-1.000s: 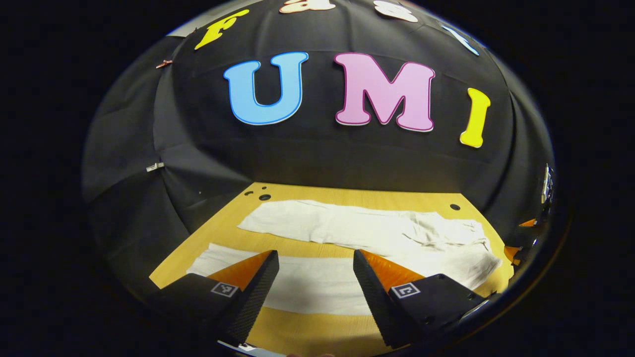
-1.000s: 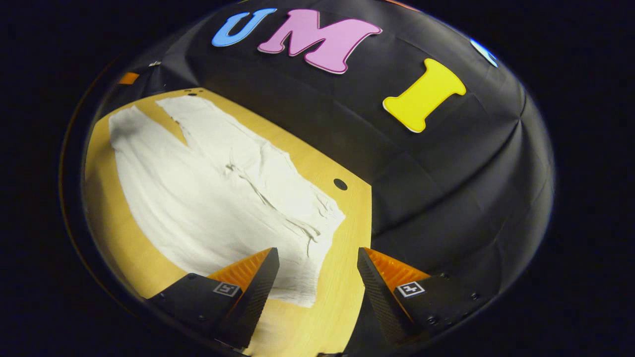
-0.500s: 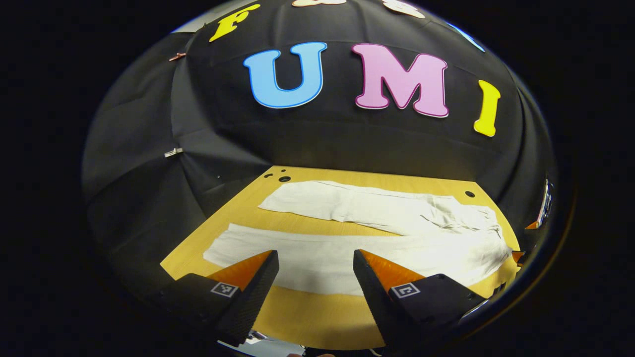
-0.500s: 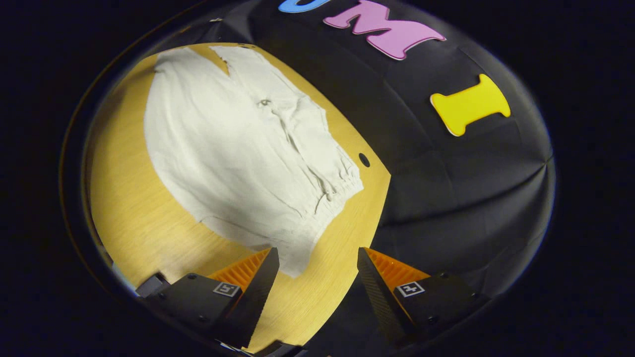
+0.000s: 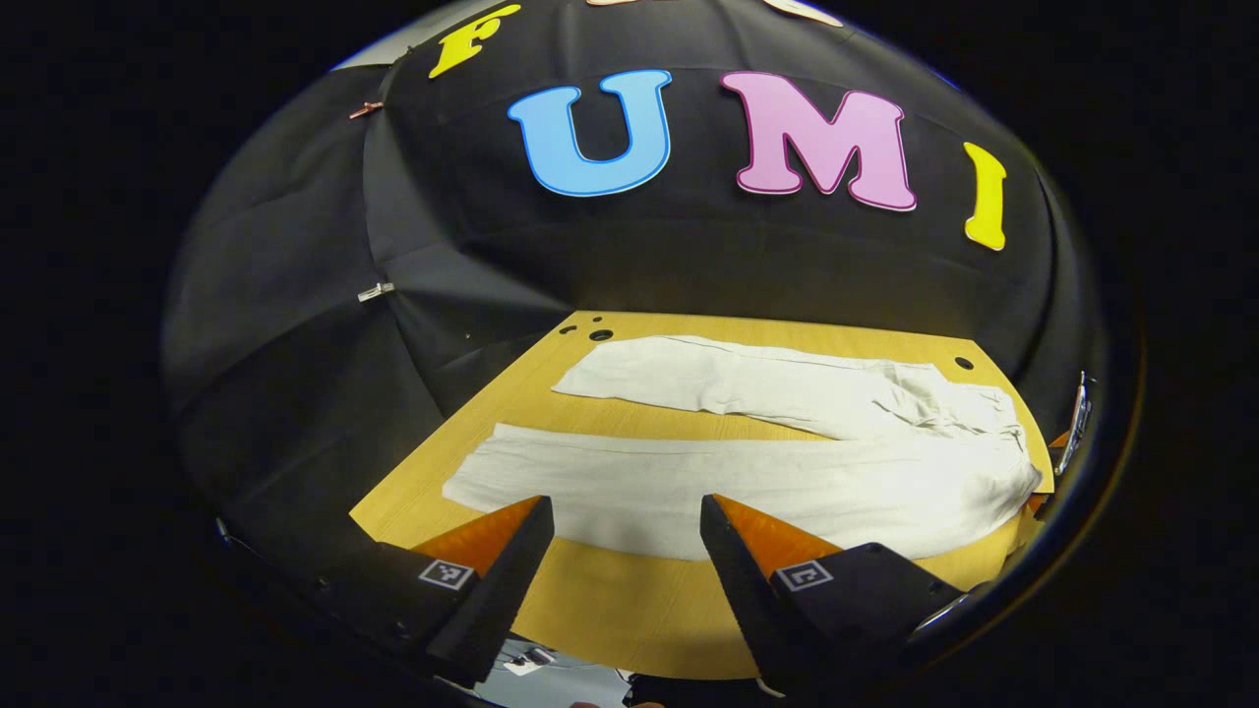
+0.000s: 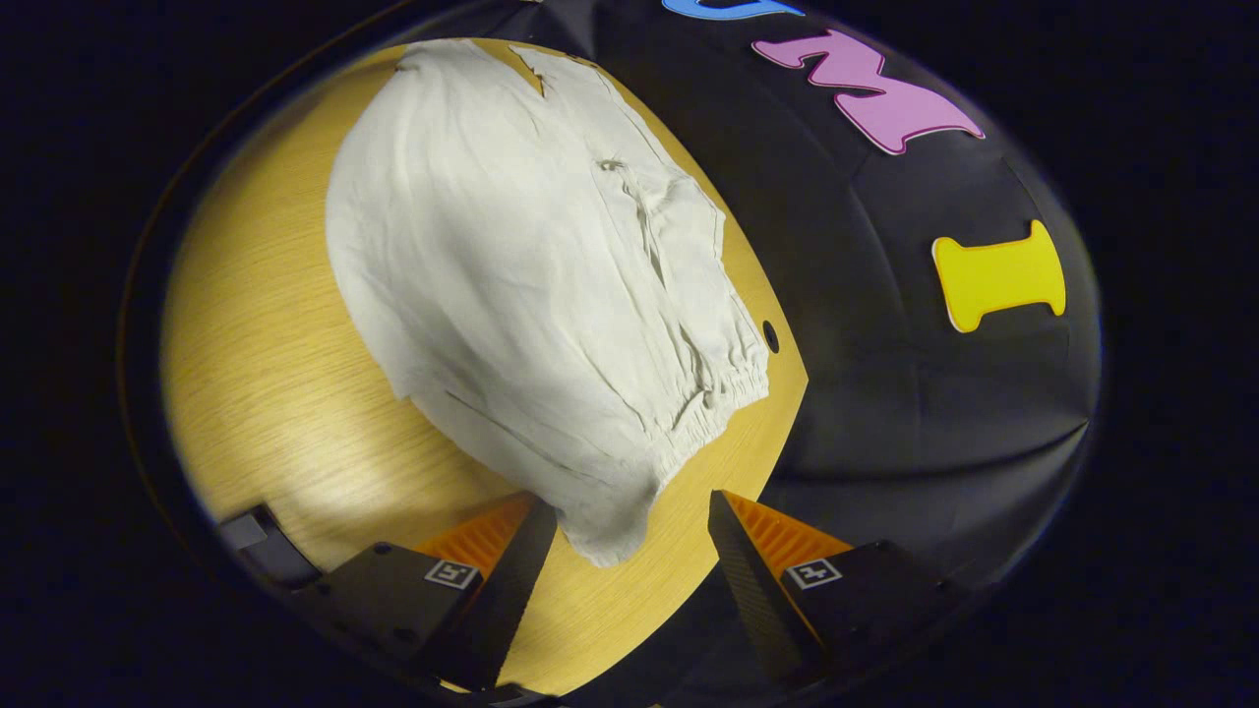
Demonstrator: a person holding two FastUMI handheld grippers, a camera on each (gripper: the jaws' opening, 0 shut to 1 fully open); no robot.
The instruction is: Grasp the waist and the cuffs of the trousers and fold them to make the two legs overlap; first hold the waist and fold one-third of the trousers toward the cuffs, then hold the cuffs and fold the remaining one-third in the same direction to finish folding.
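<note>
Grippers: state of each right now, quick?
Left gripper: open, holding nothing, over the near leg of the trousers.
Right gripper: open, holding nothing, by the waist corner.

Both views are dim toward the edges and evenly lit at the centre. The table (image 5: 629, 610) curves under fisheye distortion. In the right gripper view the trousers (image 6: 531, 295) look bright but not blown out, with soft shadows in their folds.

Bare table (image 5: 629, 610) strip along near edge, open for passage. Trousers (image 5: 748, 462) cover middle and far side. Booth wall (image 5: 689, 265) closes back.
</note>
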